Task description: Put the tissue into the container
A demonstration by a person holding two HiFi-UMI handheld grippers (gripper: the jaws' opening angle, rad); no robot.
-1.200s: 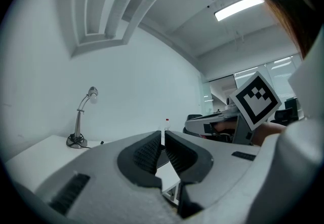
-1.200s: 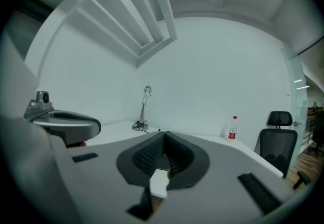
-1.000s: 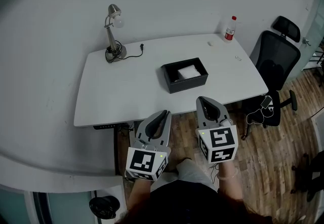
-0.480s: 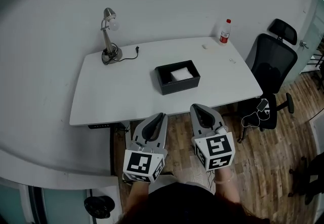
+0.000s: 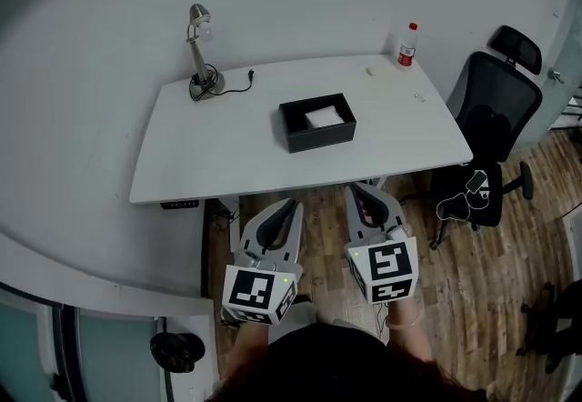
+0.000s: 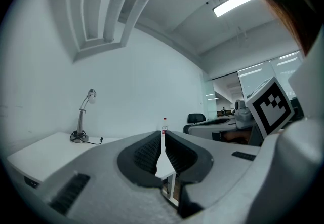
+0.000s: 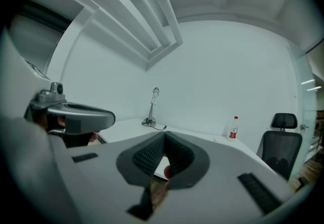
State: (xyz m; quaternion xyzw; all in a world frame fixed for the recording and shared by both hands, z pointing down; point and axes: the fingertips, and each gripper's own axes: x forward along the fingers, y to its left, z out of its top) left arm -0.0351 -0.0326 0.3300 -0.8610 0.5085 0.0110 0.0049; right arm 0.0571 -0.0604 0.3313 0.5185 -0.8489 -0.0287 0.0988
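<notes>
A black rectangular container (image 5: 316,123) stands on the middle of the white table (image 5: 209,155). A white tissue (image 5: 328,116) lies inside it, toward its right end. Both grippers are held off the table's near edge, above the wooden floor, and point toward the table. In the head view, the left gripper (image 5: 287,207) and the right gripper (image 5: 362,193) are side by side. The left gripper's (image 6: 162,135) jaws meet at the tips with nothing between them. So do those of the right gripper (image 7: 164,136). Neither gripper view shows the container.
A desk lamp (image 5: 198,45) with its cord stands at the table's back left. A red-capped bottle (image 5: 406,45) is at the back right, with two small white bits (image 5: 419,97) near it. A black office chair (image 5: 496,114) stands at the table's right end.
Both grippers have drawn back from the table's near edge toward the person and now sit wholly over the floor. Their jaws stay shut. The container and tissue have not moved.
</notes>
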